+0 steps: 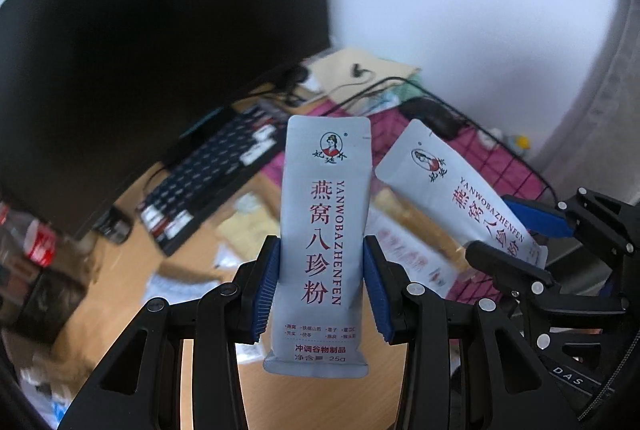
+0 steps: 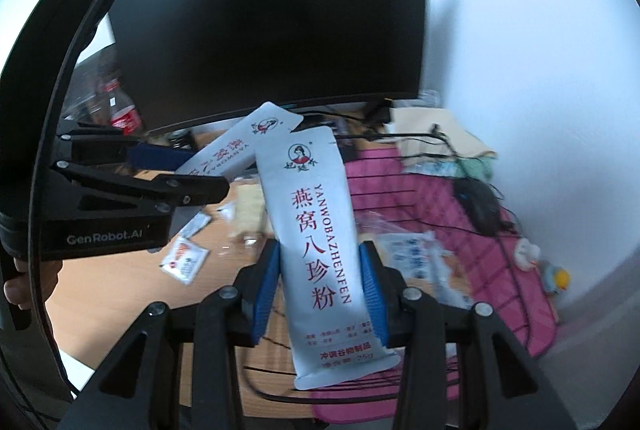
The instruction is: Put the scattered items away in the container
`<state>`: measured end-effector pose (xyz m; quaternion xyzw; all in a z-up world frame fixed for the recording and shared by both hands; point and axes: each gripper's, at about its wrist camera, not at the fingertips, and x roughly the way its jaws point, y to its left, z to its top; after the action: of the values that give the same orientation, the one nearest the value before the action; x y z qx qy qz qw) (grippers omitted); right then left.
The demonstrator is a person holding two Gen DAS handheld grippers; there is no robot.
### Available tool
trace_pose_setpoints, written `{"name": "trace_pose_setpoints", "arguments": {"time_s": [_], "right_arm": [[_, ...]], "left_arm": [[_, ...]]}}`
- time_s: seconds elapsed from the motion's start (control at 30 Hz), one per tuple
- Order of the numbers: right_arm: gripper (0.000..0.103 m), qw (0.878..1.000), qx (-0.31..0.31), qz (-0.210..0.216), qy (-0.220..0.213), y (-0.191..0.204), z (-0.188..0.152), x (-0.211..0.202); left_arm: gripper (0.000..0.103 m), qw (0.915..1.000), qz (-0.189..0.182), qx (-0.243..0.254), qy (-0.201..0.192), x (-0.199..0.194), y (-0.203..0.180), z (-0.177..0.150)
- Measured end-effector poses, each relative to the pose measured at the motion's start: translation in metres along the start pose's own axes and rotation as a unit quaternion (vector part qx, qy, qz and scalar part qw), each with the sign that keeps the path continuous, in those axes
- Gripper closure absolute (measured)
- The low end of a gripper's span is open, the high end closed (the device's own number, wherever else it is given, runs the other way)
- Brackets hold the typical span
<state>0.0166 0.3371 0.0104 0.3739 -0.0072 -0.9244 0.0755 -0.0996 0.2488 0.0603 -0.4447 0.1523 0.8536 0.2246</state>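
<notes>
My left gripper (image 1: 322, 284) is shut on a white powder sachet (image 1: 326, 222) with red Chinese print, held upright above the desk. My right gripper (image 2: 320, 286) is shut on a second identical sachet (image 2: 316, 230), tilted slightly left. Each gripper shows in the other's view: the right one (image 1: 516, 242) with its sachet (image 1: 452, 185), the left one (image 2: 180, 169) with its sachet (image 2: 236, 145). The container, a black wire basket with pink lining (image 2: 492, 262), lies below and right of my right gripper and holds a few packets. It also shows in the left wrist view (image 1: 500, 165).
A dark monitor (image 2: 272, 25) stands at the back, with a keyboard (image 1: 208, 181) beneath it. A cola bottle (image 2: 122, 109) stands at the left. Small packets (image 2: 184, 258) lie loose on the wooden desk (image 2: 120, 282). Black cables (image 2: 472, 189) hang over the basket.
</notes>
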Motion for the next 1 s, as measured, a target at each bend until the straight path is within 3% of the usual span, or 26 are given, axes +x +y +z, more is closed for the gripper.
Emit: {"name": "trace_pose_setpoints", "arguments": {"time_s": [0.37, 0.57, 0.73, 1.0], "right_arm": [[0.059, 0.998, 0.052, -0.041, 0.014, -0.068, -0.006, -0.005], [0.056, 0.997, 0.061, -0.048, 0.014, -0.083, -0.006, 0.002], [0.036, 0.997, 0.061, -0.038, 0.008, -0.088, -0.006, 0.009], [0.036, 0.998, 0.062, -0.032, 0.005, -0.083, -0.002, 0.015]], "left_arm": [[0.062, 0.9983, -0.046, 0.033, 0.018, 0.042, -0.051, 0.045], [0.06, 0.9979, -0.04, 0.05, 0.014, 0.056, -0.067, 0.053], [0.034, 0.998, -0.008, 0.062, -0.012, 0.054, -0.071, 0.054], [0.034, 0.9989, -0.026, 0.039, -0.007, 0.055, -0.052, 0.052]]}}
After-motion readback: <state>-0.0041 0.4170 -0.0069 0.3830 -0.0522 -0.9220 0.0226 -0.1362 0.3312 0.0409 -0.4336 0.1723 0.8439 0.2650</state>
